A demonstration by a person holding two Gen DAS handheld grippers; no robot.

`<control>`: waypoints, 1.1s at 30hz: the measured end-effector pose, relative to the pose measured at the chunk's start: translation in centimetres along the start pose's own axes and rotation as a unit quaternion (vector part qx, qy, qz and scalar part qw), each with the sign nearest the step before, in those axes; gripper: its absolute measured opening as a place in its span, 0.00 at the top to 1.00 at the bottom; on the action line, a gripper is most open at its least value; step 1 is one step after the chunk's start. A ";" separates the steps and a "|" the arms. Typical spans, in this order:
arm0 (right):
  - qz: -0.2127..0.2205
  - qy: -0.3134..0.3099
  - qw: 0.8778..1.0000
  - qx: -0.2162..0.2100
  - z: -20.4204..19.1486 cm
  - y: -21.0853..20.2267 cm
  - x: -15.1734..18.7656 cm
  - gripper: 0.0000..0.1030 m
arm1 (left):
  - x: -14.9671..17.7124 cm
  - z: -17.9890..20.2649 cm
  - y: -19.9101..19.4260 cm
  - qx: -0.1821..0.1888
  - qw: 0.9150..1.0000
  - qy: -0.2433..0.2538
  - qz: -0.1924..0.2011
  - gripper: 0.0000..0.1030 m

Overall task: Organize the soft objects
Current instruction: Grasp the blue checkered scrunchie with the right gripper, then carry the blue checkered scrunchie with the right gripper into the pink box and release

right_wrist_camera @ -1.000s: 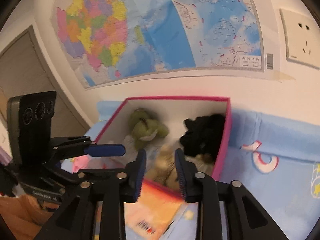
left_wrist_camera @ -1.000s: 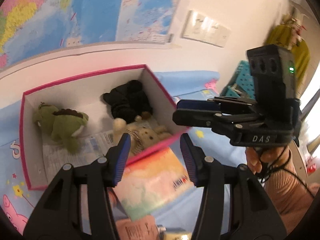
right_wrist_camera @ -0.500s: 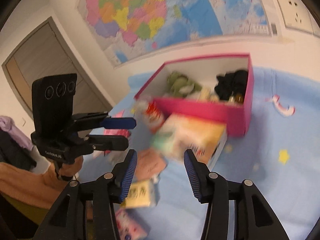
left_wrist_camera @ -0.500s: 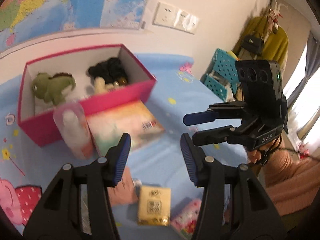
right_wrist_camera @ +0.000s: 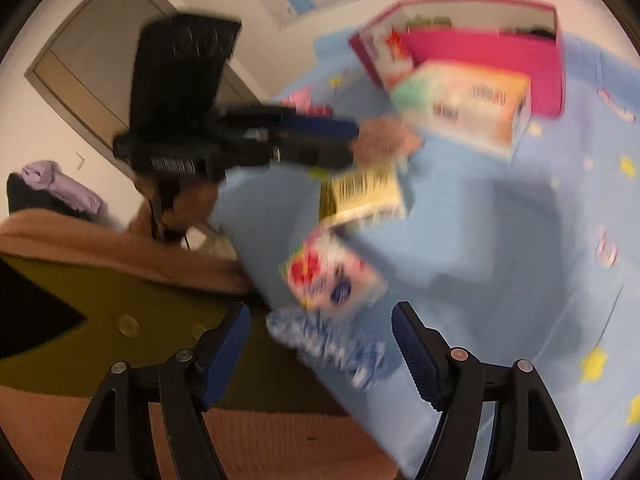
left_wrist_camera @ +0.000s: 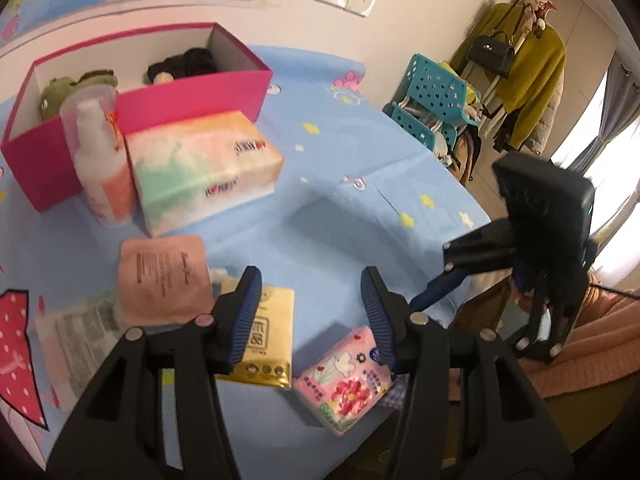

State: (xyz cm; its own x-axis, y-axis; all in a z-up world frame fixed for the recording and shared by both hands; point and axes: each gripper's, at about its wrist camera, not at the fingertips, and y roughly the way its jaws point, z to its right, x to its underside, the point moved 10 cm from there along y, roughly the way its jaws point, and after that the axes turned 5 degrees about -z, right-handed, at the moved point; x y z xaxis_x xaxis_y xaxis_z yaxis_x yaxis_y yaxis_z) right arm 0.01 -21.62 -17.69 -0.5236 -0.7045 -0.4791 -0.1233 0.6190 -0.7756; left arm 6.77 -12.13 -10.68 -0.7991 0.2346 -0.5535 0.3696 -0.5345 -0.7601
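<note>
A pink box (left_wrist_camera: 192,92) at the back holds a green plush (left_wrist_camera: 60,90) and a black plush (left_wrist_camera: 184,65). On the blue sheet lie a large tissue pack (left_wrist_camera: 200,164), a pink pouch (left_wrist_camera: 164,276), a yellow tissue pack (left_wrist_camera: 266,340) and a flowered pink pack (left_wrist_camera: 346,384). My left gripper (left_wrist_camera: 312,316) is open and empty above the yellow pack. My right gripper (right_wrist_camera: 320,356) is open and empty over a blue-and-white patterned item (right_wrist_camera: 332,344) at the bed's edge, beside the flowered pack (right_wrist_camera: 332,272). The right wrist view is blurred.
A spray bottle (left_wrist_camera: 100,156) stands against the box front. A printed sheet (left_wrist_camera: 76,340) lies at the left. Blue baskets (left_wrist_camera: 432,100) and a coat rack (left_wrist_camera: 528,40) stand beyond the bed. A door (right_wrist_camera: 100,52) is at the left.
Both grippers have pulled back from the pink box toward the near edge of the bed. The right gripper has opened wider and dropped low over the small packs.
</note>
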 end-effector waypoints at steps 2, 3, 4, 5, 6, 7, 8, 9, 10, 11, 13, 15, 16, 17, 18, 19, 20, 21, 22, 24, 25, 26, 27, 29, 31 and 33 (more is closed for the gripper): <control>-0.007 -0.001 1.000 0.010 0.2 1.1 0.7 0.30 | 0.2 0.2 0.1 -0.001 1.000 0.001 -0.003 0.48; -0.010 -0.001 1.000 0.010 0.2 1.5 0.9 0.40 | 0.3 0.3 0.1 -0.001 1.000 0.001 -0.003 0.48; -0.013 -0.003 1.000 0.010 0.2 1.8 1.2 0.49 | 0.4 0.4 0.2 -0.002 1.000 0.000 -0.004 0.48; -0.011 -0.003 1.000 0.010 0.3 2.0 1.2 0.71 | 0.4 0.6 0.1 -0.002 1.000 0.000 -0.004 0.48; -0.007 -0.003 1.000 0.012 0.4 1.9 1.3 0.81 | 0.5 0.7 0.1 -0.001 1.000 -0.001 -0.004 0.48; 0.002 -0.002 1.000 0.014 0.6 1.4 1.2 0.81 | 0.6 0.7 0.1 -0.001 1.000 -0.001 -0.004 0.48; 0.009 -0.001 1.000 0.013 0.6 1.0 1.1 0.83 | 0.6 0.8 0.1 -0.001 1.000 -0.001 -0.005 0.48; 0.019 0.000 1.000 0.011 0.7 0.5 0.8 0.85 | 0.7 0.8 0.1 0.000 1.000 -0.001 -0.005 0.48; 0.031 0.003 0.999 0.007 0.8 -0.2 0.5 0.85 | 0.7 0.8 0.1 0.003 1.000 -0.003 -0.005 0.48; 0.044 0.005 0.999 0.008 0.9 -1.1 0.3 0.85 | 0.7 0.9 0.1 0.008 1.000 -0.004 -0.006 0.48; 0.068 0.010 0.998 0.014 1.4 -2.8 -0.4 0.85 | 0.5 1.1 -0.1 0.016 1.000 -0.003 -0.002 0.48; 0.089 0.016 0.996 0.024 1.9 -4.3 -1.3 0.85 | 0.2 1.5 -0.3 0.029 1.000 0.000 0.001 0.48; 0.103 0.021 0.994 0.033 2.4 -5.1 -2.1 0.85 | 0.0 1.9 -0.6 0.044 0.999 0.004 0.004 0.48; 0.112 0.027 0.993 0.038 2.7 -5.5 -2.6 0.85 | -0.1 2.2 -0.8 0.052 0.999 0.006 0.007 0.48; 0.121 0.033 0.991 0.039 3.0 -6.0 -3.3 0.85 | -0.5 2.6 -1.1 0.061 0.998 0.010 0.012 0.48; 0.133 0.037 0.989 0.044 3.4 -6.6 -4.1 0.85 | -0.8 2.8 -1.3 0.067 0.998 0.015 0.016 0.48; 0.140 0.038 0.988 0.050 3.7 -6.9 -4.5 0.85 | -1.1 3.0 -1.6 0.071 0.997 0.021 0.020 0.48; 0.150 0.040 0.986 0.057 4.3 -7.5 -5.6 0.85 | -1.6 3.2 -2.0 0.072 0.997 0.026 0.027 0.48; 0.159 0.041 0.985 0.053 4.4 -7.8 -6.4 0.85 | -2.2 3.2 -2.3 0.071 0.996 0.031 0.033 0.48; 0.173 0.035 0.983 0.055 4.8 -8.6 -7.6 0.85 | -3.4 3.0 -2.5 0.065 0.996 0.036 0.043 0.48; 0.183 0.032 0.981 0.057 5.0 -9.2 -8.5 0.85 | -4.1 2.7 -2.4 0.058 0.997 0.038 0.044 0.48; 0.194 0.029 0.979 0.056 5.2 -9.8 -9.7 0.85 | -4.8 2.5 -2.3 0.053 0.997 0.041 0.045 0.48; 0.205 0.028 0.977 0.054 5.4 -10.4 -10.8 0.85 | -5.3 2.3 -2.2 0.050 0.997 0.043 0.046 0.48; 0.218 0.026 0.974 0.059 5.7 -11.2 -12.5 0.85 | -6.9 1.8 -2.0 0.042 0.997 0.046 0.048 0.48; 0.226 0.027 0.972 0.061 6.1 -11.6 -14.6 0.85 | -8.6 1.3 -2.1 0.036 0.996 0.050 0.057 0.48; 0.229 0.028 0.971 0.063 6.7 -11.8 -16.1 0.85 | -10.6 0.4 -2.2 0.019 0.997 0.048 0.065 0.49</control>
State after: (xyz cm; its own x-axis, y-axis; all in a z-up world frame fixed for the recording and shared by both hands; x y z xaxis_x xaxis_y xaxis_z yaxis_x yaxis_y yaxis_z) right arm 15.55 -19.89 -3.61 -0.5441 -0.3440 -0.7652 0.2356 0.8128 -0.5328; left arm 14.21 -13.76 -3.02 -0.6959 0.2370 -0.6779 0.4469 -0.5960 -0.6671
